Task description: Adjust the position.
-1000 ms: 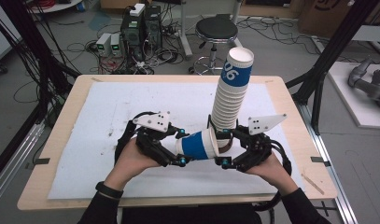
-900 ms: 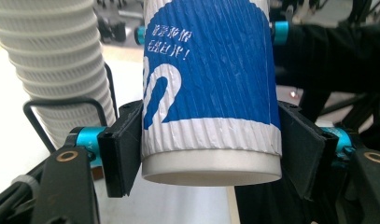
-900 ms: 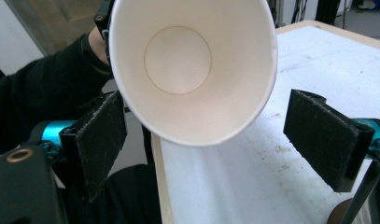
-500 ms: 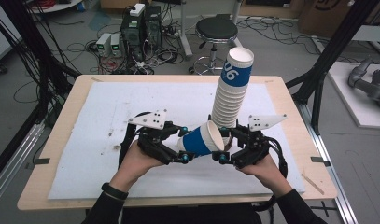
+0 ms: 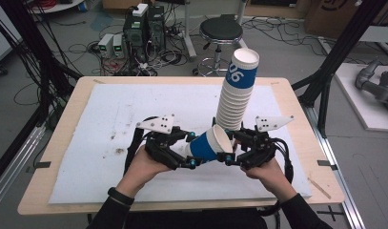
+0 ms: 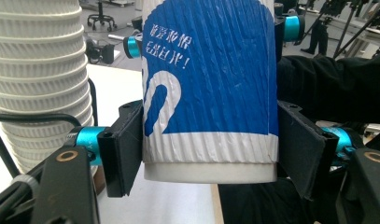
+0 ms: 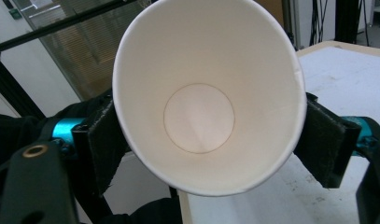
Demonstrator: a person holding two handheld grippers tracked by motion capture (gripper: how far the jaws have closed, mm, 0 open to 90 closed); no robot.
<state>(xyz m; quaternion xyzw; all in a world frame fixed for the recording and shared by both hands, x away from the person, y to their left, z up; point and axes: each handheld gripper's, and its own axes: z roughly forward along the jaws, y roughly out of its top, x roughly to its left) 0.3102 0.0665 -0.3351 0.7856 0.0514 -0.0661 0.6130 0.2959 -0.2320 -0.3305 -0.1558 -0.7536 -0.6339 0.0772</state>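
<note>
A: Nearest the person, what do the two hands hold?

B: Each holds a gripper above the white mat (image 5: 101, 143). The left gripper (image 5: 194, 150) is clamped on the base end of a blue and white paper cup (image 5: 208, 145), which lies on its side in the air between the two tools. In the left gripper view the black pads (image 6: 124, 144) press both flanks of the ribbed cup wall.

A: And the right gripper?

B: The right gripper (image 5: 229, 148) sits at the cup's open mouth. Its jaws have just been closing, with the rim end of the cup between them; in the right gripper view the pads (image 7: 325, 140) lie against both sides of the cup wall, the white inside facing the camera.

A: So where is the cup exactly?

B: Held off the mat, mouth towards the right gripper, just in front of the foot of a tall leaning stack of paper cups (image 5: 237, 90) that stands on the mat.

A: Beyond that?

B: The far edge of the wooden table (image 5: 182, 80), then a black stool (image 5: 221, 31) on the floor
</note>
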